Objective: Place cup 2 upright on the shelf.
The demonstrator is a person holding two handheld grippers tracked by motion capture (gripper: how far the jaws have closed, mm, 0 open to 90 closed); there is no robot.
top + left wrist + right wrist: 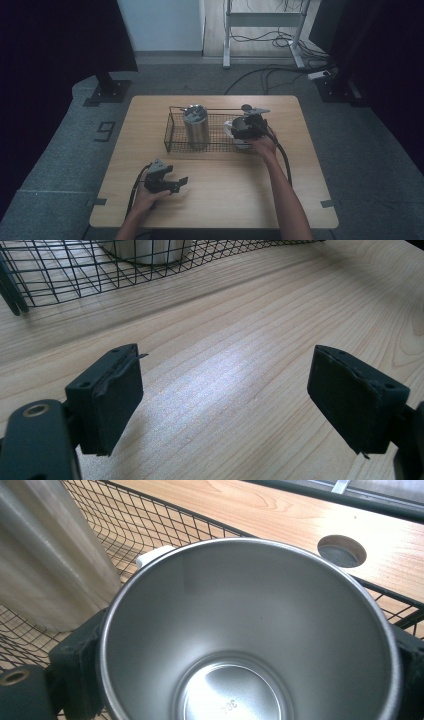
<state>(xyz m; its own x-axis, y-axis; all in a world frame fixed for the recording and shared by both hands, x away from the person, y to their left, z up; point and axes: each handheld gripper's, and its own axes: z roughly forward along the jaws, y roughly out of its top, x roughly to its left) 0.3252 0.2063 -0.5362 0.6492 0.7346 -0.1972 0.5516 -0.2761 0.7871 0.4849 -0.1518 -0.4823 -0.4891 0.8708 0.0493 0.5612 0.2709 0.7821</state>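
Inside the wire basket (172, 131), right hand-held gripper (243, 129) clamps the upright steel cup (250, 640); left hand-held gripper (225, 400) rests spread and empty on the counter (225, 195).

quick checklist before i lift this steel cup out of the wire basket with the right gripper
1. Steel cup between the right gripper's fingers: ok, they sit against both sides.
2. Cup empty: ok, its inside is bare metal.
3. Gap to the tall tumbler: ok, they stand apart in the high view.
4. Cup bottom off the floor of the wire basket: cannot tell, it is hidden.
5. Left gripper out of the way: ok, it is open over the table, in front of the basket, and holds nothing.
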